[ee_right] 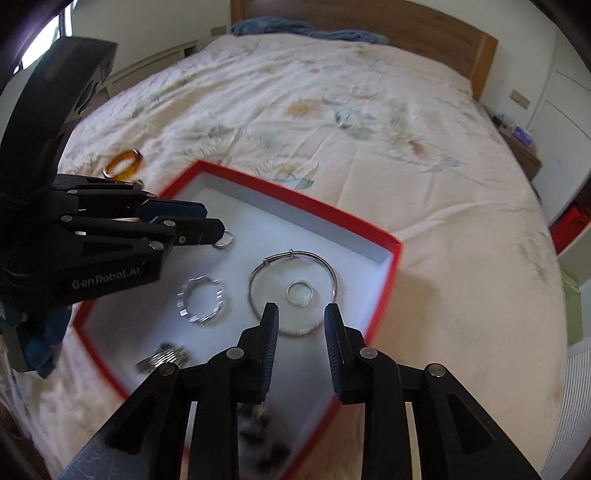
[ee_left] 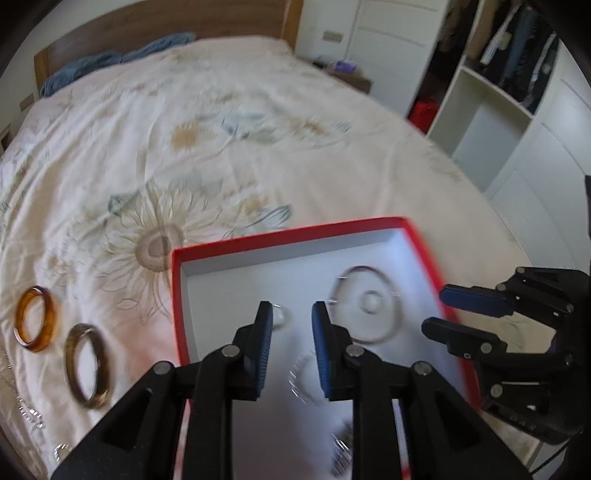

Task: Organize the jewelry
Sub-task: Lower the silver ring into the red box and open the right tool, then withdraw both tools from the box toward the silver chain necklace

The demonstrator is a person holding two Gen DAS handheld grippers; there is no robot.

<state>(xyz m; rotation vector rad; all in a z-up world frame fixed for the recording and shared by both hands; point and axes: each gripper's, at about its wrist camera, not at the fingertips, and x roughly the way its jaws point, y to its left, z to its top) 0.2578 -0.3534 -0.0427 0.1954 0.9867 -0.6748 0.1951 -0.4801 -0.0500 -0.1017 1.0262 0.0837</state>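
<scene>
So the red box (ee_right: 384, 236) sits on the bed (ee_right: 332, 110), white lining up, and most of the jewelry is already in it. Counting inside from the right wrist view: one big thin silver bangle (ee_right: 255, 273), one small ring (ee_right: 300, 292) lying inside its circle, one faceted silver bracelet (ee_right: 201, 299) at about 9 o'clock from the bangle, one small silver ring (ee_right: 224, 240) right at the left gripper's tip, and a blurry metal piece (ee_right: 164, 356) near the box's 7 o'clock edge. Can't tell what that last one is.

Outside the box, from the left wrist view: two chunky bangles on the bedspread, an amber bangle (ee_left: 36, 319) and a brown bangle (ee_left: 88, 365) just beside it, both at 9 o'clock from the box.

The left gripper (ee_left: 291, 314) hovers over the box with its fingers apart, nothing between them. The right gripper (ee_right: 301, 314) hangs over the bangle's near edge, fingers also spread and empty.

Background stuff: a blue blanket (ee_right: 306, 31) by the headboard at 12 o'clock, and a wardrobe (ee_left: 509, 74).
</scene>
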